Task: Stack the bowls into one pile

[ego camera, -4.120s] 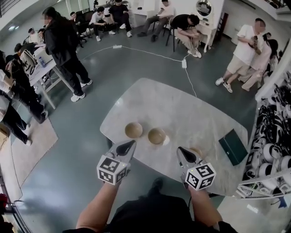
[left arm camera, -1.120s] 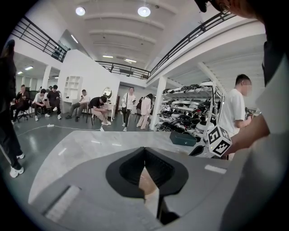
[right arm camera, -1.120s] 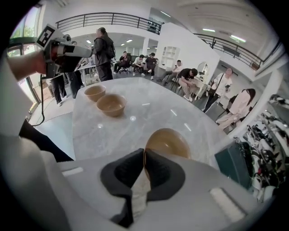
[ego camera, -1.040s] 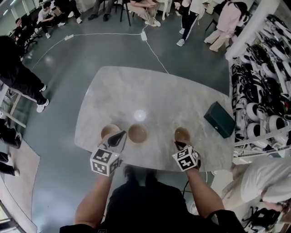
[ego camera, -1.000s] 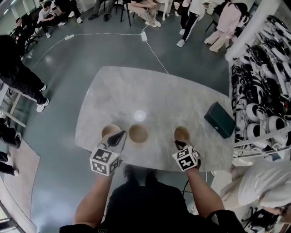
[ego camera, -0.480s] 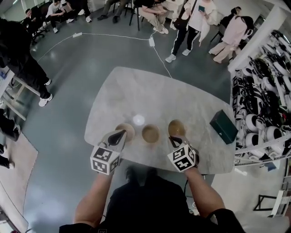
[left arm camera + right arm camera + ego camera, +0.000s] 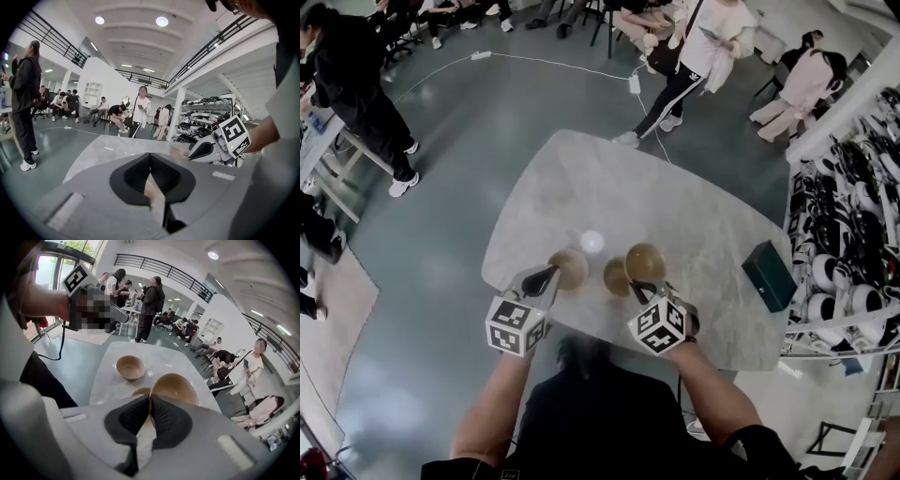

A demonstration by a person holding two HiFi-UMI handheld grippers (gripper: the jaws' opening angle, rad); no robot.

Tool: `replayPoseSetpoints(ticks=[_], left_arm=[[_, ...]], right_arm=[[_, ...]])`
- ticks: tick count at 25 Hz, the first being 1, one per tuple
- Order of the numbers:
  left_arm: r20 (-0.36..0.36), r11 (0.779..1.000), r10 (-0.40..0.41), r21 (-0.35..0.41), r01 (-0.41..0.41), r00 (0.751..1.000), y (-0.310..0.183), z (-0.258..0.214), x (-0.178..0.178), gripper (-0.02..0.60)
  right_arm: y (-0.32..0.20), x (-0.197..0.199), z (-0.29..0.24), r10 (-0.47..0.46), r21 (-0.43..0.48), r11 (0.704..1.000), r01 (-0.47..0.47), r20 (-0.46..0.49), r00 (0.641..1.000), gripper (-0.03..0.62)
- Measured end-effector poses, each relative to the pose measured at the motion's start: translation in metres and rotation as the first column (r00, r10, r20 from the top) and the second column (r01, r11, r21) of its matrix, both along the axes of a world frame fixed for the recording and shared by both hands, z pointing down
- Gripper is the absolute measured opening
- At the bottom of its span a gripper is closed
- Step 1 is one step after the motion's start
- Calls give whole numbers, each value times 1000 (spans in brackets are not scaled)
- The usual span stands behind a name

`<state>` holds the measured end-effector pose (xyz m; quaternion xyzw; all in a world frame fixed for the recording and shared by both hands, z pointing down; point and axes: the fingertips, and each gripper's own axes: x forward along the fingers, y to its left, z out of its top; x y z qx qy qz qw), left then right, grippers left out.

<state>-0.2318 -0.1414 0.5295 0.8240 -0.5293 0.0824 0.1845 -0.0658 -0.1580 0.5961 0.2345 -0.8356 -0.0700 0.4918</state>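
On the marble table (image 7: 609, 183), close to its near edge, the left bowl (image 7: 570, 268) and the middle bowl (image 7: 615, 277) sat side by side, mouths up. The head view did not settle whether their rims touched.

The right gripper (image 7: 149, 401) had its jaws pinched on the near rim of the third bowl (image 7: 174, 386). That bowl was held tilted and clear of the tabletop, just to the right of the middle bowl. From above its edge overlapped the middle bowl's right side. In the right gripper view it covered most of the middle bowl, leaving only a sliver showing beside the left pad. I could not tell whether the two were in contact. The left bowl stood in full sight farther off in that view.

The left gripper (image 7: 150, 157) was closed with nothing between its pads, its tip hovering by the left bowl's near side. Its own view showed no bowl clearly, because the gripper's grey body blocked the lower half of the picture. Only a strip of table and the right gripper's marker cube showed past it.

A dark green box (image 7: 769, 275) lay near the table's right edge, well apart from the bowls.
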Motion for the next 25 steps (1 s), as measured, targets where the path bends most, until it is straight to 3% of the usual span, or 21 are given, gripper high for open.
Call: replayPoseSetpoints(ticks=[10, 25], left_arm=[[22, 997, -69, -31, 69, 997, 1, 4, -10, 9], [20, 992, -90, -84, 92, 996, 10, 25, -23, 9]], right_arm=[[10, -24, 40, -123, -102, 987, 120, -20, 992, 17], [10, -30, 83, -133, -202, 973, 114, -84, 988, 25]])
